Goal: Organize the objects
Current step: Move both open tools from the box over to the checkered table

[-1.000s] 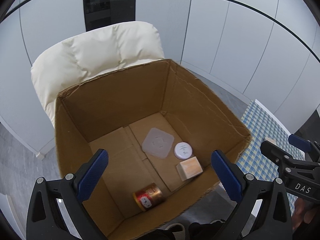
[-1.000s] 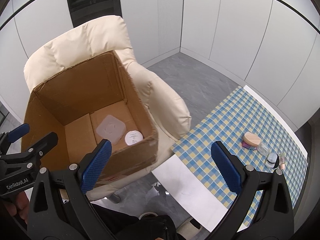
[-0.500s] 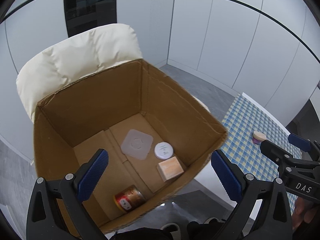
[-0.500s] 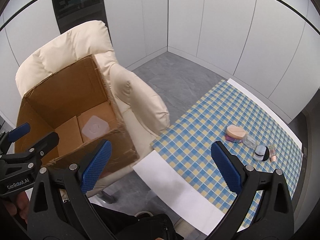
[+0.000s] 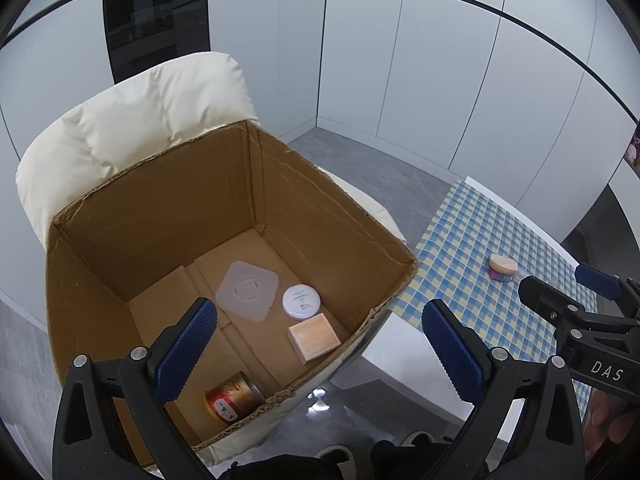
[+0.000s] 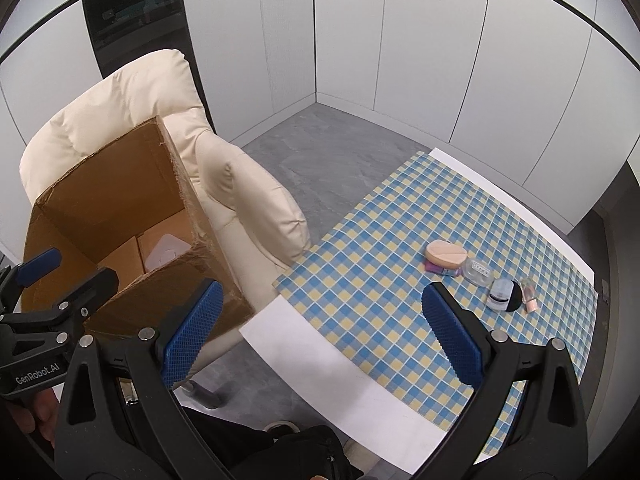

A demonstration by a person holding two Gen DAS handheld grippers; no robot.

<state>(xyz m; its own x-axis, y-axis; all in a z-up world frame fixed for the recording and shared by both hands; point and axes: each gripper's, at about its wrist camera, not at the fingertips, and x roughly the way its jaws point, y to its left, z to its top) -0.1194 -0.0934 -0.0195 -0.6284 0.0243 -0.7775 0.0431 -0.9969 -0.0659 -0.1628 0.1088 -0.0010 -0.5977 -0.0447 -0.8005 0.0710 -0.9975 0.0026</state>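
Both grippers, left gripper (image 5: 318, 344) and right gripper (image 6: 320, 326), hold jaws spread, empty; small cosmetics (image 6: 476, 274) crowd together on the bench (image 6: 360, 288); a careless pinch may scatter neighbours.

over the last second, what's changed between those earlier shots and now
Both open, empty grippers swung right, away from the cardboard box toward the checked table: the right gripper now frames the cosmetics cluster, and the left gripper sees the peach sponge. Nothing was grasped or released. The box contents and table items lie as before.
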